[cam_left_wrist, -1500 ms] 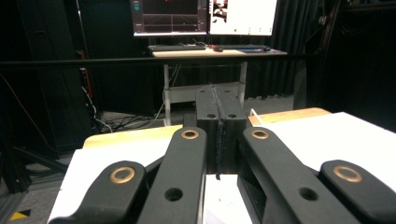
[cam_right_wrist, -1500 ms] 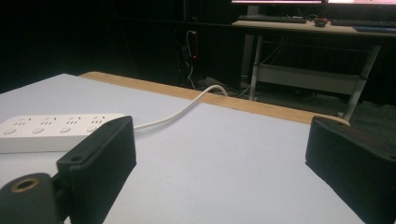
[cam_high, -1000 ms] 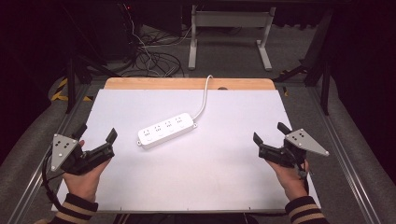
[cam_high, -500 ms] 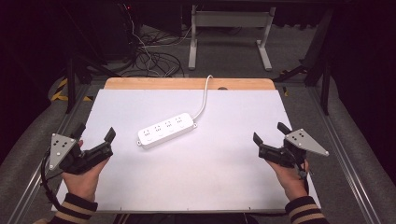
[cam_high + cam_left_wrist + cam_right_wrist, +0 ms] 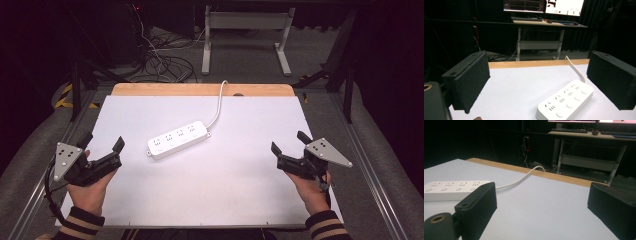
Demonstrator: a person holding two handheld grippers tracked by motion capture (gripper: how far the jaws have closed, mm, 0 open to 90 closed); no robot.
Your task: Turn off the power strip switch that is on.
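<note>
On the white table (image 5: pixel 240 200) a power strip (image 5: pixel 178 139) lies mid-way, its cord (image 5: pixel 218 105) vanishing over the far edge; left tool (image 5: pixel 103 150) and right tool (image 5: pixel 290 145) gape open, well apart from it

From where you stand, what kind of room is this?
Probably a lab or recording workspace, not a home. A white work table holds just a power strip, a desk behind carries lit monitors, and loose cables lie on the dark floor.

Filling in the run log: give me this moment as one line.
left tongs: open, holding nothing | right tongs: open, holding nothing | power strip: on white table, between them, untouched | cord: runs off far edge
</note>
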